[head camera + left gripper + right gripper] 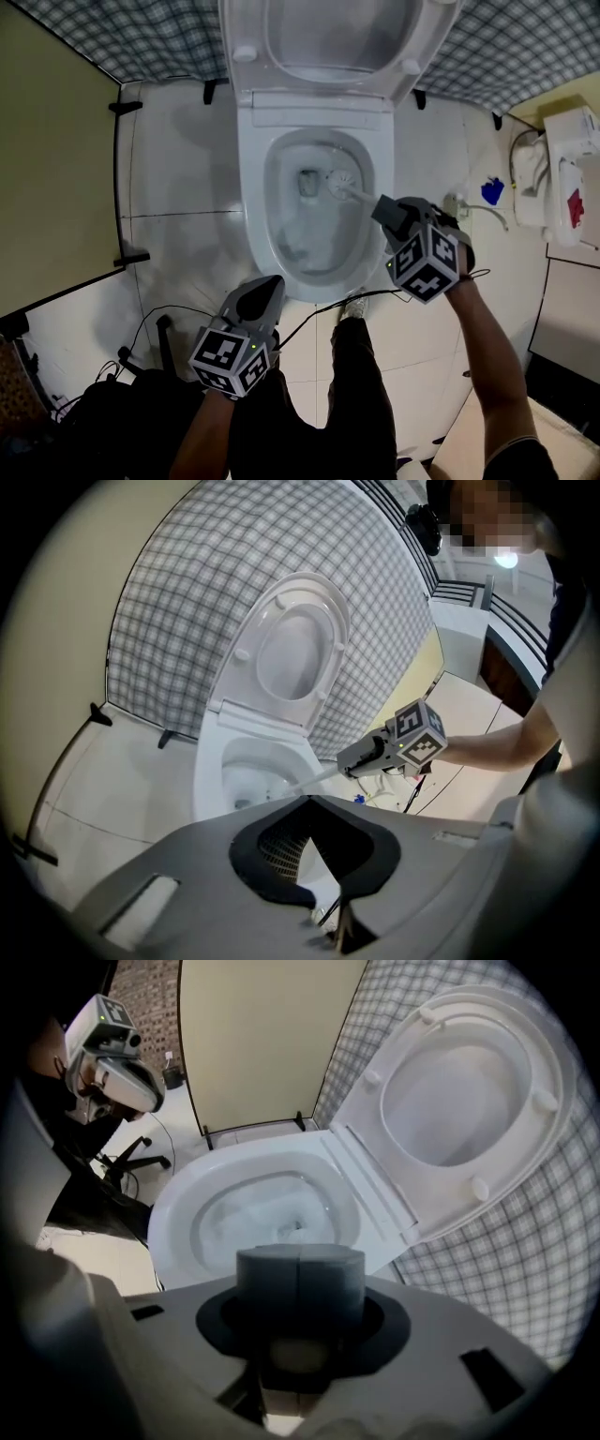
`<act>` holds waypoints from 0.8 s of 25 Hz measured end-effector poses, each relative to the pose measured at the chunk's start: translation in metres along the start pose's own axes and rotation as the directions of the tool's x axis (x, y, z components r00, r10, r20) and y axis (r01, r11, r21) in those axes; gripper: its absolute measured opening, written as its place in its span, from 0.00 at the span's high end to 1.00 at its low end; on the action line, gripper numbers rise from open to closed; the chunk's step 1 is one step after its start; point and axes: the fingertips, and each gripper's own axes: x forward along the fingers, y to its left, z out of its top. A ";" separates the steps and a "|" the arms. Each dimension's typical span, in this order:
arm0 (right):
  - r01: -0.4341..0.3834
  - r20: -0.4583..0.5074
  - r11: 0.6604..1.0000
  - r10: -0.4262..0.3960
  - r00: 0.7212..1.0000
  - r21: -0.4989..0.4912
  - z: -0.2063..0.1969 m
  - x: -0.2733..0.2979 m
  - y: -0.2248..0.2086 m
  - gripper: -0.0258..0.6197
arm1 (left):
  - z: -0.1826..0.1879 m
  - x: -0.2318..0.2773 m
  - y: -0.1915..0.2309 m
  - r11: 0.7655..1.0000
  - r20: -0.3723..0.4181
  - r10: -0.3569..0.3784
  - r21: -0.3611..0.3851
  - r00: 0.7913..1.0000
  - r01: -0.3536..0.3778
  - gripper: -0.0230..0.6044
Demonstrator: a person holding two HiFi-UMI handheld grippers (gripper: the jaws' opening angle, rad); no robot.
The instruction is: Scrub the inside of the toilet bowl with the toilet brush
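Scrubbing in progress (remaining area unclear): right gripper (383,208) clamps toilet brush (340,180) inside toilet bowl (277,202); left gripper (266,287) parted, empty.

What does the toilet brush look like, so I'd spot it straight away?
Find the white toilet in mid-floor, lid raised against the checked wall. In its bowl, just right of the drain hole, is the toilet brush: a round bristly head on a thin white handle held by the right gripper, the only thing reaching into the bowl.
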 end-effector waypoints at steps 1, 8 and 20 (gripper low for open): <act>-0.015 0.029 0.999 0.014 0.999 0.037 -0.001 -0.007 0.005 0.69 | 0.004 0.000 -0.002 1.000 0.004 0.000 0.005 1.000 0.000 0.95; -0.142 0.238 0.932 0.063 0.969 0.333 -0.009 -0.059 0.020 0.69 | 0.026 0.002 -0.022 0.999 0.014 -0.003 0.044 1.000 0.003 0.95; -0.468 0.630 0.632 -0.042 0.775 0.618 -0.044 -0.149 -0.008 0.69 | 0.048 0.025 -0.044 0.991 0.002 0.020 0.130 1.000 -0.021 0.95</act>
